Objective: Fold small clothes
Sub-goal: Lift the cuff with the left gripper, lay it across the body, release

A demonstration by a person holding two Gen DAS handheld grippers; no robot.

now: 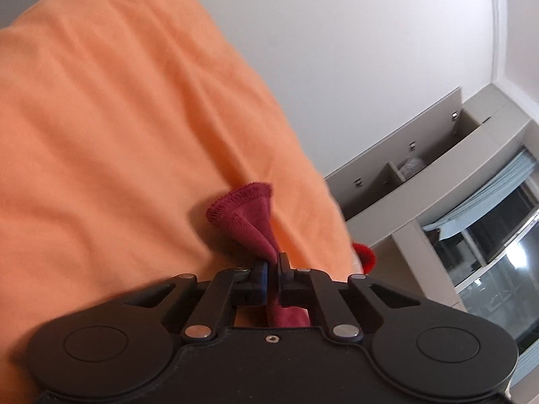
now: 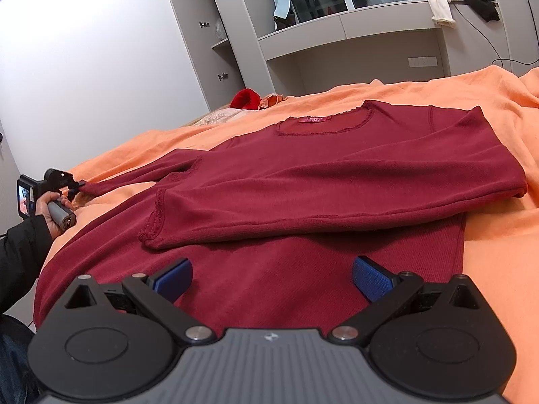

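Left wrist: cuff (image 1: 241, 202) pinched in my left gripper (image 1: 273, 262), jaws clamped on the sleeve's end over the orange bedspread (image 1: 101, 118).
Right wrist: right gripper (image 2: 273, 281) spread wide, empty — poised above the maroon top (image 2: 337, 175) lying flat, one sleeve already across the chest.
Advice: I'd lift low, carry this sleeve straight across — no dragging.

Dark red top (image 2: 303, 175), orange bedspread (image 2: 488, 235)
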